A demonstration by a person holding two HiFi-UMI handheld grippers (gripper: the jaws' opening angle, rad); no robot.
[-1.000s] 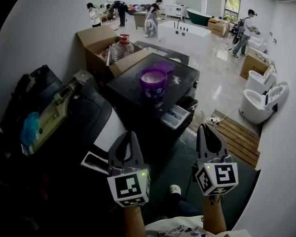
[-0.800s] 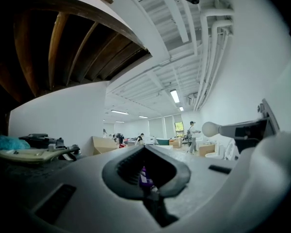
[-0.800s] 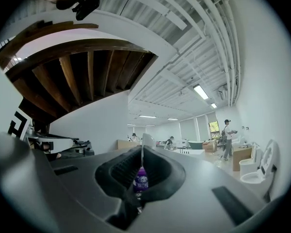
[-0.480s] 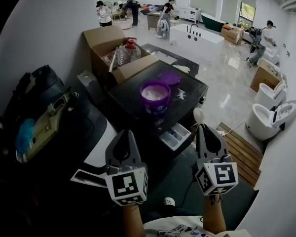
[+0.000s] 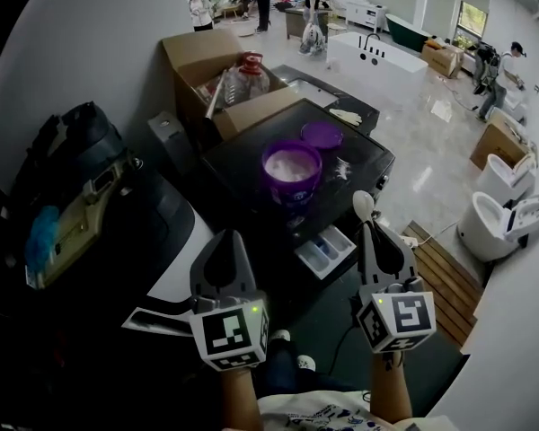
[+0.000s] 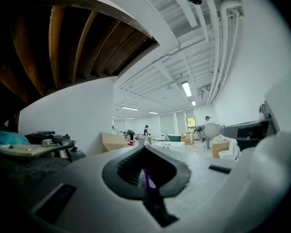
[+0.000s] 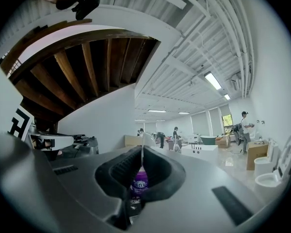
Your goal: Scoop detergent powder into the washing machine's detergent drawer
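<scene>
An open purple tub of white detergent powder [image 5: 292,169] stands on the black washing machine's top [image 5: 242,155], with its purple lid [image 5: 322,134] lying behind it. Below the tub, the detergent drawer [image 5: 326,250] is pulled out of the machine's front. My right gripper [image 5: 371,228] is shut on the handle of a white scoop [image 5: 363,206], whose bowl sticks up just right of the drawer. In the right gripper view the tub [image 7: 139,183] shows through the slit of the jaws. My left gripper [image 5: 225,239] is shut and holds nothing, left of the drawer. The scoop [image 6: 212,130] also shows in the left gripper view.
A second machine [image 5: 117,214] with a blue cloth [image 5: 40,237] stands at left. Behind are a cardboard box [image 5: 207,61] with a plastic bottle [image 5: 249,77], a bathtub [image 5: 386,61] and several people. At right are toilets [image 5: 508,227] and a wooden pallet [image 5: 440,259].
The view has come nearer to the washing machine, and tub and drawer sit closer to both grippers. The scoop's bowl now shows above the right gripper's tips.
</scene>
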